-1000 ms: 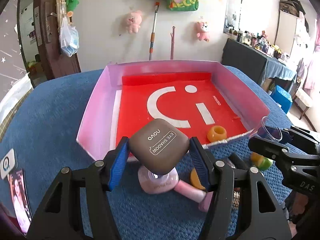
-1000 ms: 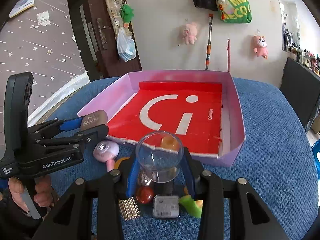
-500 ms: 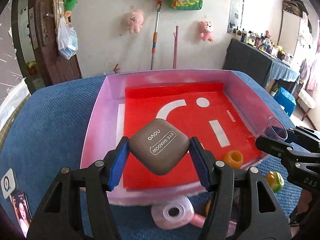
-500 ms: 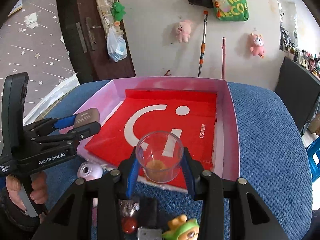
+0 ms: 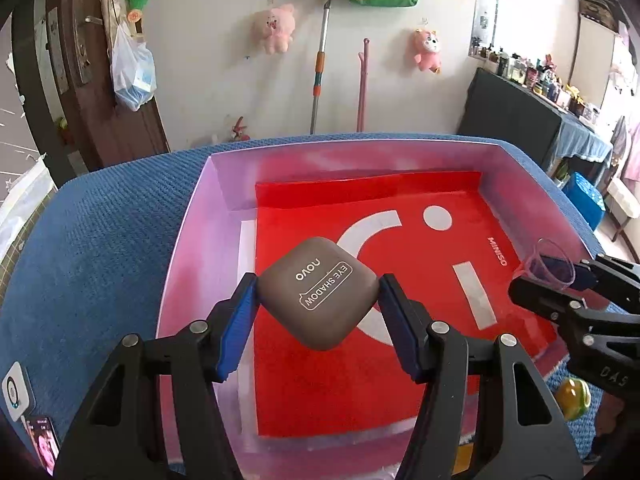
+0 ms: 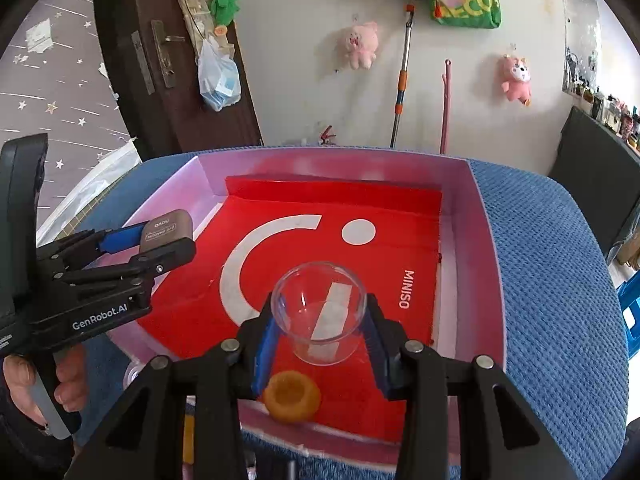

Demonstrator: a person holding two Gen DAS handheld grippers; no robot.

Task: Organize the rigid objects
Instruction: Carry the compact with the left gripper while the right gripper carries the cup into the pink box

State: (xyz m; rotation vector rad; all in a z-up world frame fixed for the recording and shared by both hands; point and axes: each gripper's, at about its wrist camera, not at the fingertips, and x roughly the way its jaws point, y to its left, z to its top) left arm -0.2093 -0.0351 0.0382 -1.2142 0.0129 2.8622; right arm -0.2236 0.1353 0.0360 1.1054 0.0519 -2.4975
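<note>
The left tongs (image 5: 318, 312) pinch a brown eye-shadow case (image 5: 318, 292) between their blue pads, holding it above the near left part of the pink tray (image 5: 188, 248). The right tongs (image 6: 318, 328) clamp a clear plastic cup (image 6: 319, 312) over the tray's red liner (image 6: 392, 208). An orange ring (image 6: 292, 398) lies just below the cup, near the tray's front wall.

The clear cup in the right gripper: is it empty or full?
Empty: through the cup the red tray floor shows, nothing inside.
</note>
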